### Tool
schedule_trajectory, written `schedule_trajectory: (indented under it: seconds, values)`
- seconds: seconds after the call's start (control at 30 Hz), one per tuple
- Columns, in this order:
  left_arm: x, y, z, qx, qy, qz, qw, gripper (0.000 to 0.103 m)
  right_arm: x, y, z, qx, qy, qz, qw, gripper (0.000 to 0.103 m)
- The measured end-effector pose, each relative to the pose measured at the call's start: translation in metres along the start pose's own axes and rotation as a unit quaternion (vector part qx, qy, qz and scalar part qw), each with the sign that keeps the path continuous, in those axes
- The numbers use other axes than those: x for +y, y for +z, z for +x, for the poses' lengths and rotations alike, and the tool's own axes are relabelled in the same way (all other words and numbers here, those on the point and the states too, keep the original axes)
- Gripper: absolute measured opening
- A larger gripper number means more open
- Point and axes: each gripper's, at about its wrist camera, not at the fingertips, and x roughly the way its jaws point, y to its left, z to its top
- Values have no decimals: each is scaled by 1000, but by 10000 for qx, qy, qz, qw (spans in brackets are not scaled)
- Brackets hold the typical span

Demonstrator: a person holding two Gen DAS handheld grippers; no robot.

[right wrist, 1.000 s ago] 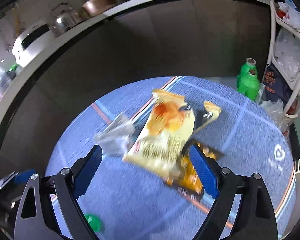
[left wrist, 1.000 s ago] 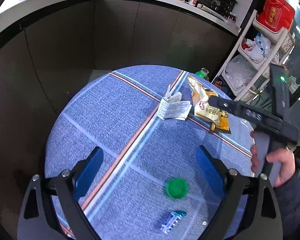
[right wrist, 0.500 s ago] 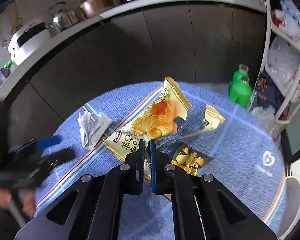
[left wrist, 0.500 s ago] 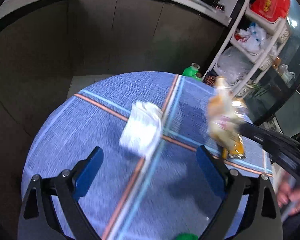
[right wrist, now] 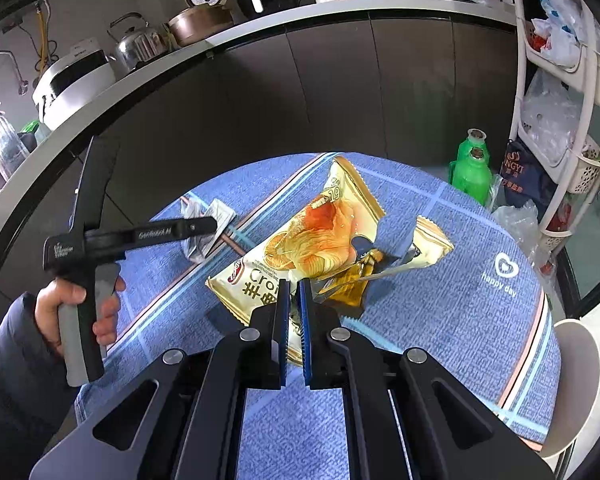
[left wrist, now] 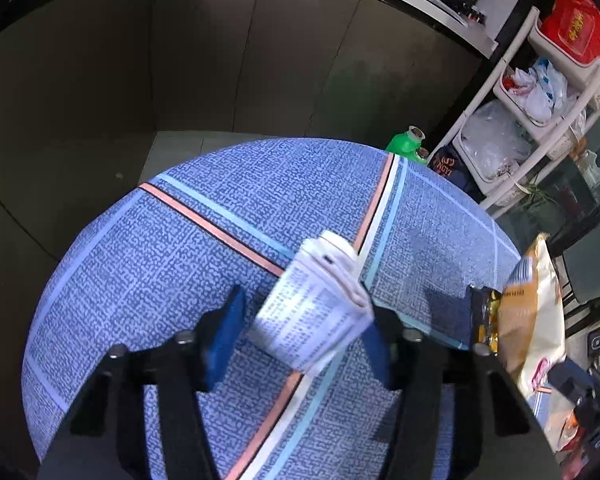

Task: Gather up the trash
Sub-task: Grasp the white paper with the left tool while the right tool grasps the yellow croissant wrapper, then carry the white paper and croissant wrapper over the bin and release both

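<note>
My right gripper [right wrist: 294, 294] is shut on the near edge of a yellow croissant wrapper [right wrist: 312, 236], held a little above the blue round table [right wrist: 440, 320]; a smaller gold wrapper [right wrist: 352, 284] lies under it. In the left wrist view the wrapper [left wrist: 534, 320] hangs at the right. My left gripper [left wrist: 304, 328] is half closed around a folded white printed paper [left wrist: 316, 312]; the right pad touches it, the left pad [left wrist: 224, 332] stands apart. The paper [right wrist: 206, 228] shows small in the right wrist view, beside the left gripper's body [right wrist: 140, 234].
A green bottle [right wrist: 472, 168] stands on the floor beyond the table. A white shelf rack [left wrist: 540, 100] with bags is at the right. A dark counter front [right wrist: 300, 92] runs behind. A white chair back [right wrist: 576, 380] is at the right edge.
My right gripper shut on the croissant wrapper and lifted it. My left gripper moved forward to the folded paper and its jaws narrowed around it; the green cap has left view.
</note>
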Motion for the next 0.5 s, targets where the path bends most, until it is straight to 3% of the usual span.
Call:
schedule_trajectory:
  seconds: [0.07,0.33,0.5]
  values:
    - [-1,-3,0,11,88,60,9999,38,0,-1,-2,-11,56,22,10000,5]
    - [-14,-23,-34,-173,-231,-36,9996,35,2,-9,-29,-153,128,17,9998,5]
    - [-43,-37,-73,-457,-549,124,9974,36,-1,-22,-55,-276,152,84,9995,5]
